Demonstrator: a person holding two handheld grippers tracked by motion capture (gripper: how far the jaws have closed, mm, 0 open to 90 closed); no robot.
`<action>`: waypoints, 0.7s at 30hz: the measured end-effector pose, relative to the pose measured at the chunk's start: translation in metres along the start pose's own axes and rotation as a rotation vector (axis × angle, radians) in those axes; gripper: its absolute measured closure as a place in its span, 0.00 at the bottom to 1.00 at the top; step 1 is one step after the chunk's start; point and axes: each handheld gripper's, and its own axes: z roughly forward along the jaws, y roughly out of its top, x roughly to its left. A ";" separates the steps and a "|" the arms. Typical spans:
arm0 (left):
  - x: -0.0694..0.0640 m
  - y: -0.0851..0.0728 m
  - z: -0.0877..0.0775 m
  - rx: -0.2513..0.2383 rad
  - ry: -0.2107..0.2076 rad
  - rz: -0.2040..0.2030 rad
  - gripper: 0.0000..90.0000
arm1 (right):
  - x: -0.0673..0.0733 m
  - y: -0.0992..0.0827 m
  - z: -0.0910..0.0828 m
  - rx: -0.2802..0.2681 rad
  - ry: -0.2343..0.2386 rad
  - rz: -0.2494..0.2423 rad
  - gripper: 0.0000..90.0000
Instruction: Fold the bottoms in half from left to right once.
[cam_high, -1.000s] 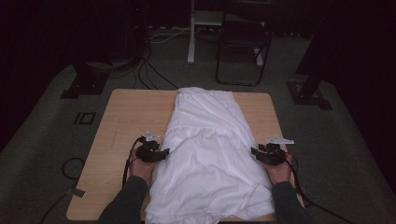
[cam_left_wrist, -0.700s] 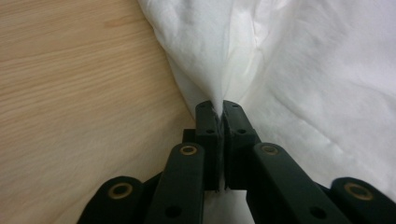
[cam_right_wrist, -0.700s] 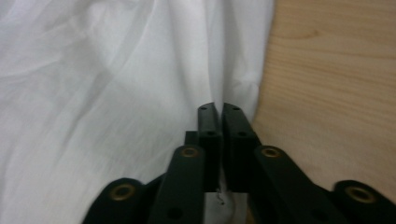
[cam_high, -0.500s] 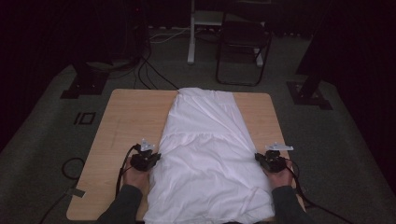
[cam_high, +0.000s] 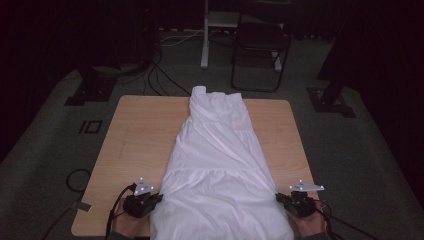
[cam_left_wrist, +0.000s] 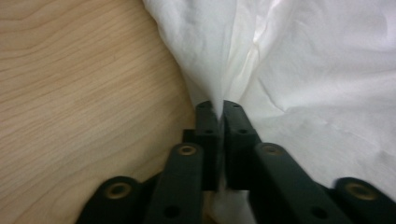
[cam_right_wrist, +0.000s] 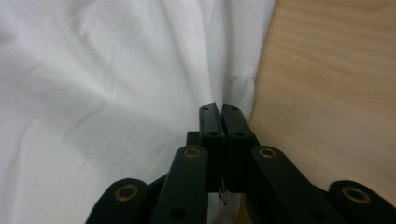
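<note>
dress lying lengthwise down the middle of the table, bodice at the far edge, hem over the near edge. left gripper at the left hem corner, right gripper at the right one. both sets of jaws pinched on a fold of white cloth, slackened a touch just now, fabric between the pads in both gripper views. looks like the spreading step: skirt pulled wide and fairly flat, some creases near the corners. next, probably, easing both corners level with even tension, no dragging the bodice off line. no containers on the table.
</note>
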 end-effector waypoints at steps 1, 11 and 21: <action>0.003 0.003 0.000 -0.019 0.007 -0.007 0.76 | -0.001 0.002 -0.001 -0.014 -0.005 0.000 0.79; 0.025 0.056 0.033 -0.095 0.024 -0.055 0.57 | -0.007 0.086 0.031 -0.189 0.025 -0.088 0.61; 0.011 0.067 0.060 -0.070 0.011 -0.026 0.52 | -0.008 0.151 0.109 -0.095 0.028 -0.091 0.61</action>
